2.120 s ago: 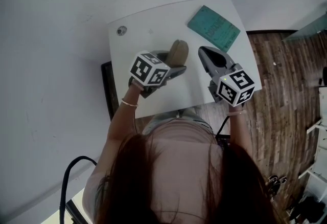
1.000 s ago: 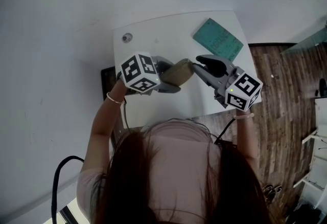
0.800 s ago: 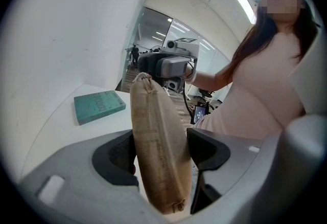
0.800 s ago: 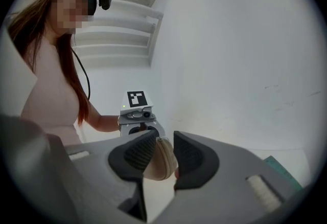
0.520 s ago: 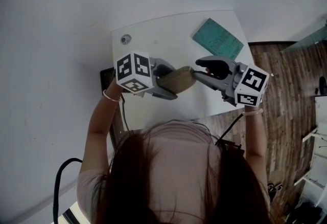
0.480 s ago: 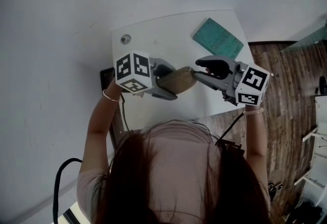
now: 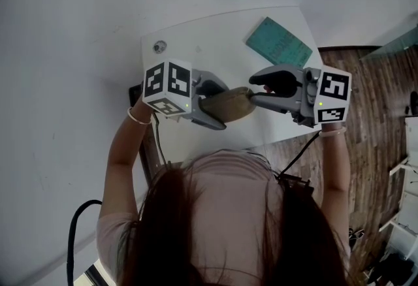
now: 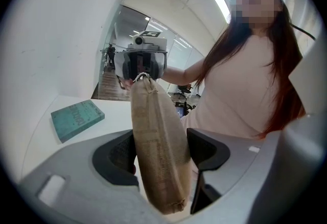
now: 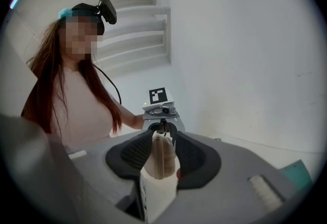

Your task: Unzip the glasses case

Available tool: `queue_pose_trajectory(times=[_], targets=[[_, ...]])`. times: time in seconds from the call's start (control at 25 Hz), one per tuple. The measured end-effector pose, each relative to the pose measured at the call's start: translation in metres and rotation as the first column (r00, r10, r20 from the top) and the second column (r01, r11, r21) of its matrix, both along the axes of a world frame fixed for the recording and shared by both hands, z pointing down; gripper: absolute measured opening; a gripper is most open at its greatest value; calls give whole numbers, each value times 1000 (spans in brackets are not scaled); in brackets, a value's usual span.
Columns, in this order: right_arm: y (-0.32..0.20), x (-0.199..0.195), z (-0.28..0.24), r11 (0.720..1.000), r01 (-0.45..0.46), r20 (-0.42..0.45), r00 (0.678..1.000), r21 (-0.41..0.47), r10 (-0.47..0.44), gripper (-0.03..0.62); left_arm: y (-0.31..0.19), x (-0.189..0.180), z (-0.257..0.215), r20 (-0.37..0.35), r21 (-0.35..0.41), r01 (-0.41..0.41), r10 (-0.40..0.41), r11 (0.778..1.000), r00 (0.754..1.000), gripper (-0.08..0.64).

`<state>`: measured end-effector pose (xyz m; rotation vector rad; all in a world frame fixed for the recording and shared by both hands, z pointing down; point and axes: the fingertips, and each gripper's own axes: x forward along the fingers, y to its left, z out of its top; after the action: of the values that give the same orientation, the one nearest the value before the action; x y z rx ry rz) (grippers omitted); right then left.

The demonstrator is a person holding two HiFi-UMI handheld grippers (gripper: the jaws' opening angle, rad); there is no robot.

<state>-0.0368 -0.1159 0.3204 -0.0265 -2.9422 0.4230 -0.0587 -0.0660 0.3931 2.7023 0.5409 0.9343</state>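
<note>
A tan fabric glasses case (image 7: 228, 103) hangs above the white table (image 7: 196, 36), lying roughly level. My left gripper (image 7: 215, 106) is shut on its left half; in the left gripper view the case (image 8: 156, 136) sits squeezed between the two pads. My right gripper (image 7: 255, 88) meets the case's right end, where a small white zipper pull (image 8: 143, 76) shows. Its jaws have just been opening. In the right gripper view the case's end (image 9: 162, 161) stands between the pads (image 9: 134, 154) without being pressed.
A teal book (image 7: 279, 42) lies at the table's far right corner, also seen as the book (image 8: 76, 118) in the left gripper view. A small round fitting (image 7: 157, 47) sits at the far left corner. Wooden floor (image 7: 366, 115) lies to the right of the table.
The left gripper has lifted the case and tipped it level. The right gripper has swung in to the case's right end, turned more level, and its jaws now stand wider.
</note>
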Motion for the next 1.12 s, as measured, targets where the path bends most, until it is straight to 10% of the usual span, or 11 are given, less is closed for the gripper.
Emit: queue_pose_trajectory(times=[0.4,1.12], targets=[[10,-6,5,992,111,-1,994,-51,-112,146,5,2,0,1,-22,-49,49,999,999,305],[-1,-4,5,997,51,3,999,50,-51,69,-12,-5,1,-16,-52,37,-38,998,999,298]])
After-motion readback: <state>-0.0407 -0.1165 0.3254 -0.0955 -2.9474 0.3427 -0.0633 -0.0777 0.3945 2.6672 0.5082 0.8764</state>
